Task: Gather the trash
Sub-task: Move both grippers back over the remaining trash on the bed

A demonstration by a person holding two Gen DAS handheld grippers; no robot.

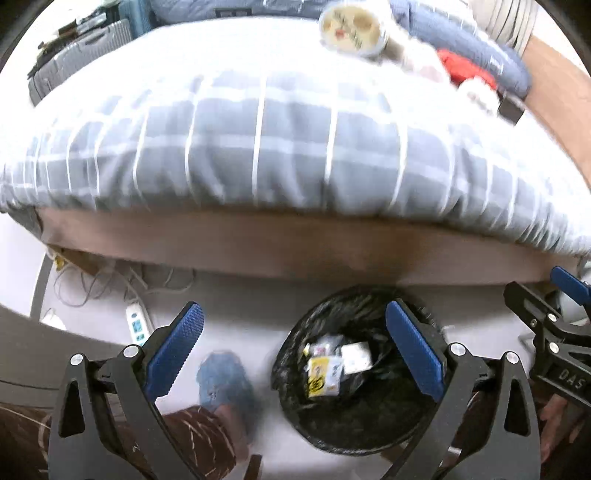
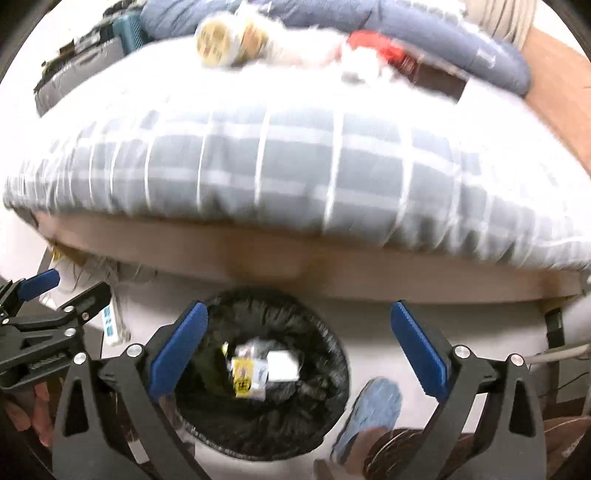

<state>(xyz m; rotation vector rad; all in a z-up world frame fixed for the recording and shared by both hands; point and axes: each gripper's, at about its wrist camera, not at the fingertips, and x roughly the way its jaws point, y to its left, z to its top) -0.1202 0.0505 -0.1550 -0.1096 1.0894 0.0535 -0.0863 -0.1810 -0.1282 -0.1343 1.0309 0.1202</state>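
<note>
Both the left hand-held gripper point(image 1: 295, 347) and right hand-held gripper point(image 2: 299, 347) hung released and empty over the round black-lined bin point(image 2: 325, 343); best reach next for the round yellow-lidded tub point(image 1: 352, 27) at the plaid bed's point(image 1: 258, 147) far edge.

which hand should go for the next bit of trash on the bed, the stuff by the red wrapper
Probably right. Both the left gripper and right gripper hang open and empty over the bin, but the red wrapper lies towards the bed's right side.

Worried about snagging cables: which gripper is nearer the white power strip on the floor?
Left. The left gripper hangs close beside the power strip; the right gripper is farther right, with the bin below it.
</note>
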